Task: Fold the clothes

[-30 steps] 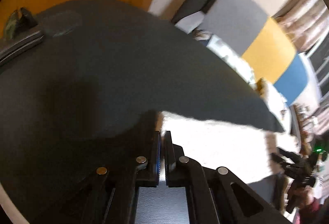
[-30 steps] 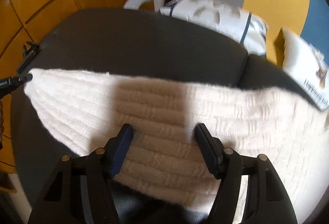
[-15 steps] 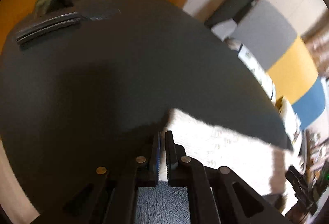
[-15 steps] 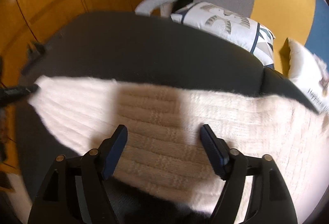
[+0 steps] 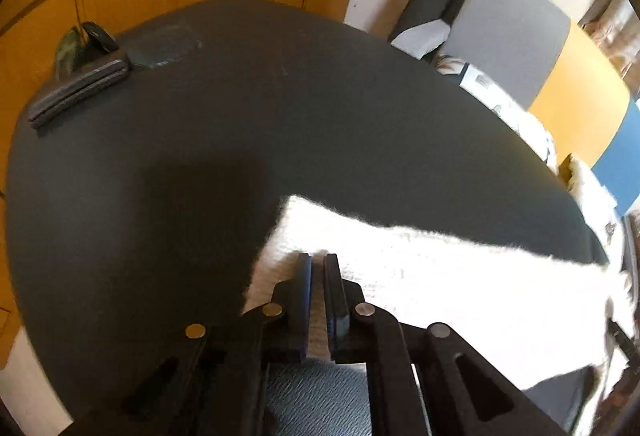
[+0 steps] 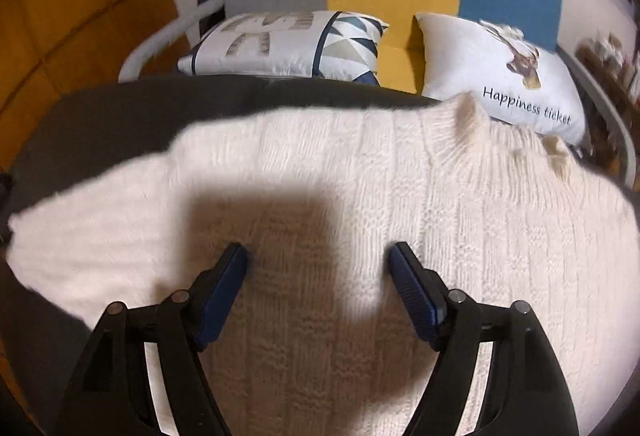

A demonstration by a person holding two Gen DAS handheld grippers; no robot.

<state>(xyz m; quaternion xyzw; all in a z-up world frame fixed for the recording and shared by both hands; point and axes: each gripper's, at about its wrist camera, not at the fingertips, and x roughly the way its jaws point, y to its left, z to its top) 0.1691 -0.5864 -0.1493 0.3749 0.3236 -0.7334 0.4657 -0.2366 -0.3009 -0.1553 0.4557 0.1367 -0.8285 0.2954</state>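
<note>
1. A cream, chunky ribbed-knit sweater [image 6: 360, 196] lies spread flat on the dark grey round worktop [image 5: 240, 116], covering the side of the worktop nearest the two printed white cushions [image 6: 500, 76].
2. The step in hand appears to be a pause between folds: one edge has been let go and a new grip point is being sought.
3. The left tool [image 5: 318, 268] sits over the sweater's left corner. Its jaws have just been opening and now stand a narrow slit apart, with knit showing in the gap but seemingly not pinched.
4. The right tool [image 6: 318, 256] hovers over the middle of the sweater. Its jaws have just been opening and stand wide apart, holding nothing.
5. The next move likely calls for lowering onto an edge of the sweater and closing on it.
</note>
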